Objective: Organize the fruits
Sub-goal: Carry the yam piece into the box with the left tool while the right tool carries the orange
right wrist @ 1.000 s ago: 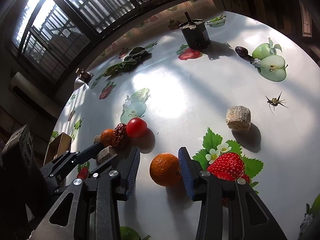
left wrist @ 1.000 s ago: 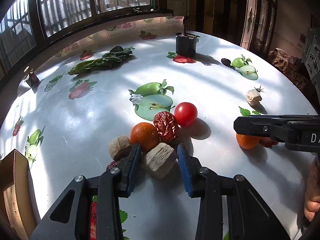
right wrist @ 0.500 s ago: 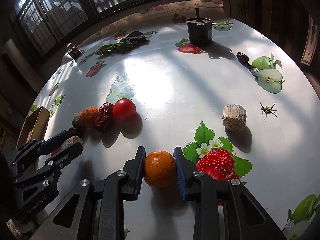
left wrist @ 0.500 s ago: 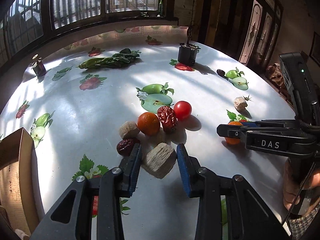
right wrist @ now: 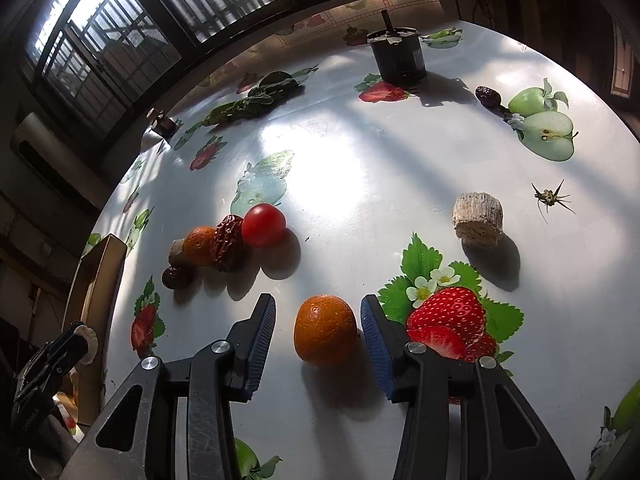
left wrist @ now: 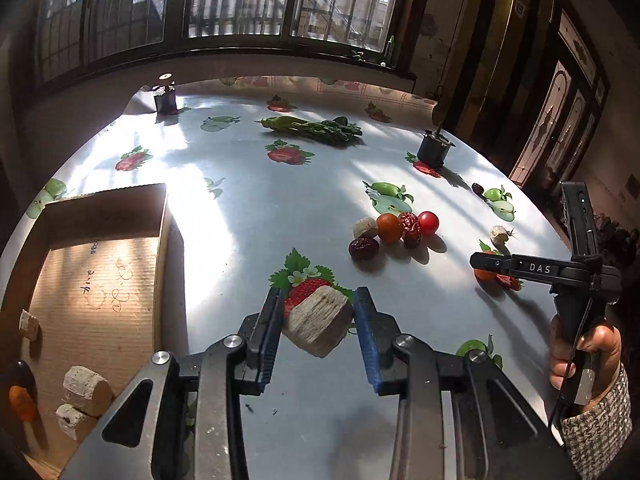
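While the left gripper [left wrist: 316, 322] pinches a pale fibrous chunk [left wrist: 319, 325] above the table [left wrist: 256, 216] beside the cardboard box [left wrist: 96, 280], the right gripper [right wrist: 318, 330] stands spread around an orange [right wrist: 325, 330], its right pad touching.

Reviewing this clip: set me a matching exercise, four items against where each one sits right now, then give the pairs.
Items:
1. pale fibrous chunk
2. orange
3. cherry tomato
4. leafy greens

Places:
A. far side of the table, near the window
B. on the table between the open right gripper fingers
C. clamped in the left gripper, lifted off the table
D. beside a wrinkled red date in the small cluster

Pairs: 1-C, 2-B, 3-D, 4-A
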